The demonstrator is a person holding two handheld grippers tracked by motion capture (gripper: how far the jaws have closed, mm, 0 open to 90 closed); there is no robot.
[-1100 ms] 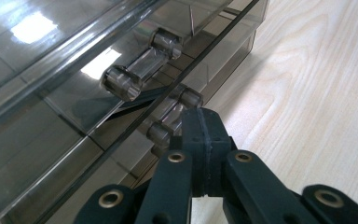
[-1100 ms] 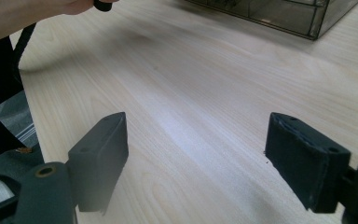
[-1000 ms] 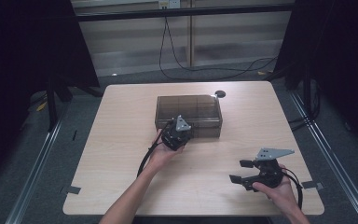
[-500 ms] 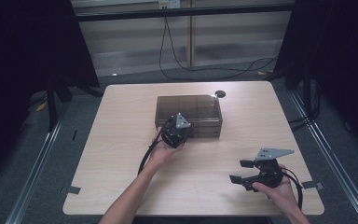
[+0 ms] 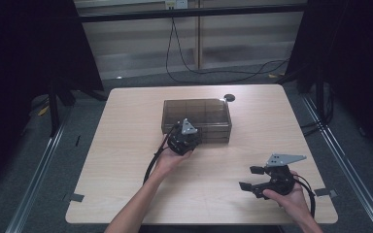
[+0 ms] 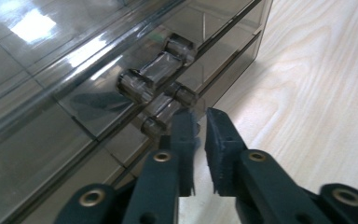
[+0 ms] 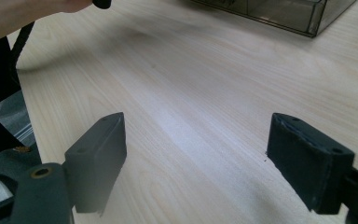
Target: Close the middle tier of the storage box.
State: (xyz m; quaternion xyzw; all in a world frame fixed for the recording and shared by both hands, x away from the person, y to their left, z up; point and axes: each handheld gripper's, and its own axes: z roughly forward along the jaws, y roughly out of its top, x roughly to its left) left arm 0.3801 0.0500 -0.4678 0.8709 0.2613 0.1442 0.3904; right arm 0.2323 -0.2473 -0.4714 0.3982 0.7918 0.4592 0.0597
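Smoked-plastic drawer box (image 5: pixel 197 119): lower clear handle (image 6: pixel 168 106) just ahead of left gripper (image 6: pixel 200 122) fingertips, long axis crosswise; jaws just parting, nothing between; right gripper (image 7: pixel 196 154) wide open, empty, well apart.

Both forearms bare, no sleeves. Left gripper (image 5: pixel 189 134) and right gripper (image 5: pixel 255 180): black bodies, grey three-cornered top plates, brass-ringed jaw rivets, black trailing cables.

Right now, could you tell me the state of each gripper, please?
Left gripper: jaws nearly closed, just starting to open at the smoky plastic box's clear latch; nothing visibly between them.
Right gripper: open, empty.
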